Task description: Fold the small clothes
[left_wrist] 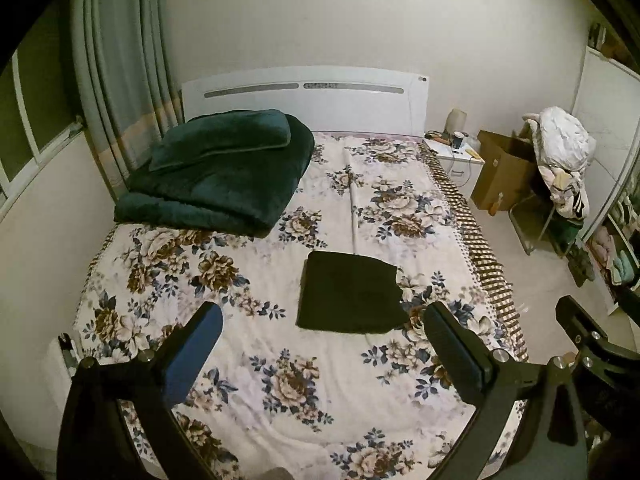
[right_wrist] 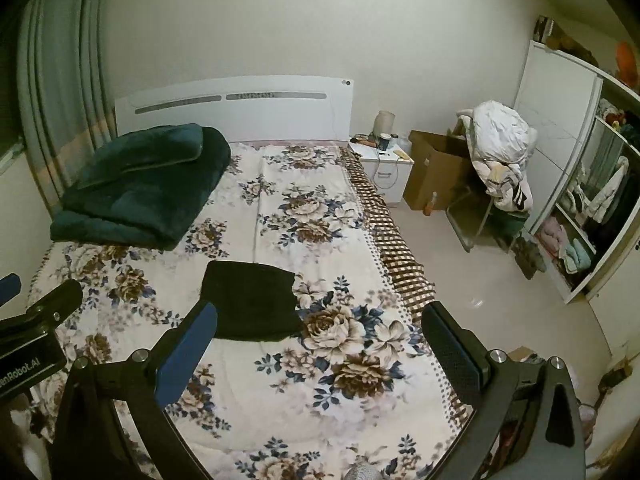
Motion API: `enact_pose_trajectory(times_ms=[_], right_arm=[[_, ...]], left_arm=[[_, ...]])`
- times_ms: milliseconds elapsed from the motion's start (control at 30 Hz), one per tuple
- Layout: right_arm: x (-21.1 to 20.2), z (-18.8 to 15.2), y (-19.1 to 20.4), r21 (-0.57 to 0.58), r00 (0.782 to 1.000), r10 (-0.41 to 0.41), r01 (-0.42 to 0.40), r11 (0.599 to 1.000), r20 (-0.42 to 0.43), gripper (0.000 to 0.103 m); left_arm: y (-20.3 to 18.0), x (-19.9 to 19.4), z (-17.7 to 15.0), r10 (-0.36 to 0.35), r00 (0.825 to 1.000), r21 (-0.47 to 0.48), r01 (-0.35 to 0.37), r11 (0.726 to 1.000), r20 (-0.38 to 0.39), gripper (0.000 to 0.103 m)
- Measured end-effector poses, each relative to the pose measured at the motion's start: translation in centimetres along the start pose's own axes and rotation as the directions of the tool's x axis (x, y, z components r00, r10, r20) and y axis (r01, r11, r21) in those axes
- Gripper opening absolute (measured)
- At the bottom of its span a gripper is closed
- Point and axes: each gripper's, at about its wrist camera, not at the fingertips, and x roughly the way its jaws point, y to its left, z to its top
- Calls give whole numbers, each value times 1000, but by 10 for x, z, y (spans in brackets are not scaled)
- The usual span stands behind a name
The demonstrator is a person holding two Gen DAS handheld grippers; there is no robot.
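Left wrist view: left gripper (left_wrist: 322,320) fingers spread wide, gripping nothing, above the floral bedspread (left_wrist: 280,380). Small black folded cloth garment (left_wrist: 348,294) lies flat mid-bed; its near right corner is hidden behind one finger. Right gripper (right_wrist: 320,320) likewise wide apart, empty; garment type indeterminable.

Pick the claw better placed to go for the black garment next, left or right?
Left, probably. The black garment sits nearly centered between the open left claw fingers. In the right wrist view it lies left of the open right claw.
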Motion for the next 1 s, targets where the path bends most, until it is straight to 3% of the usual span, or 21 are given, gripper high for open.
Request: enact_pose_trajectory(times_ms=[600,1000], right_arm=[[-27,5,-13,-23,999,21,-22,999,-32,103],[-8,23,-22,-33,998,54,-55,998,-32,103]], left_arm=[[-1,-24,-9,20,999,-19,-21,1000,-37,103],[-6,-32,-11,28,999,-8,-29,1000,-22,103]])
